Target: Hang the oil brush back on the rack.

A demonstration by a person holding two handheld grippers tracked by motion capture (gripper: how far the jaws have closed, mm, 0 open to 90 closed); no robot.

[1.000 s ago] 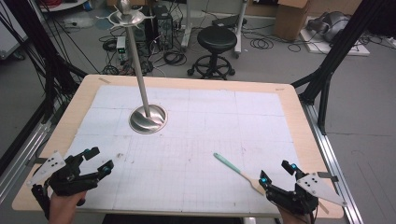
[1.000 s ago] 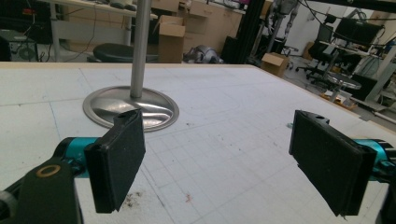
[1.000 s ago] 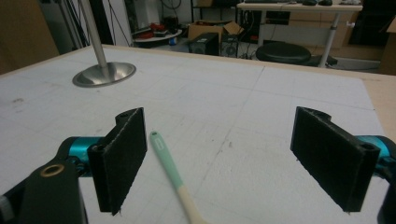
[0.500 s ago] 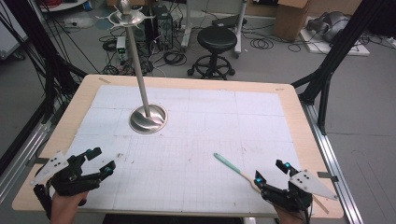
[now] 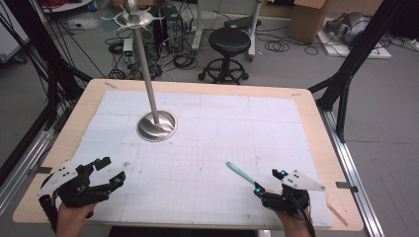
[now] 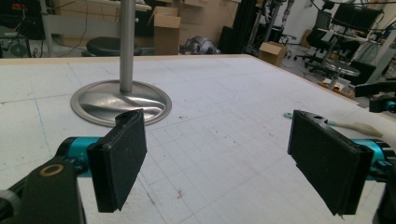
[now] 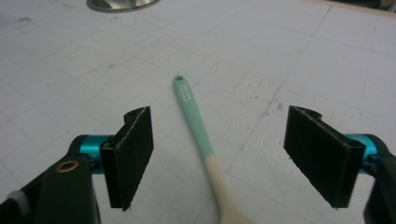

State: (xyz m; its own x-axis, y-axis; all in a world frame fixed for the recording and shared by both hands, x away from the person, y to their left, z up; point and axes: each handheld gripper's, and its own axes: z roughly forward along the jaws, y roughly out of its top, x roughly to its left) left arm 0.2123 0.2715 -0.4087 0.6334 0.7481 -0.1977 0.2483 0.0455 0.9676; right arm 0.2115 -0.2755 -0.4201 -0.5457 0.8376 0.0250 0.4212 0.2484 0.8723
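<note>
Right tongs (image 7: 218, 154) advanced, closing, straddling spatula (image 7: 201, 135), not touching.

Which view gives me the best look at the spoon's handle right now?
The right gripper view: the spoon lies between the open right claw, untouched, its hanging hole clear. The high view shows it small ahead of that claw; the left gripper view catches it far off.

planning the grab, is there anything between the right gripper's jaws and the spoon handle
No. In the right gripper view the spoon lies on the bare white mat between the open jaws of the right gripper, which have just been closing, pads not yet touching it.
</note>
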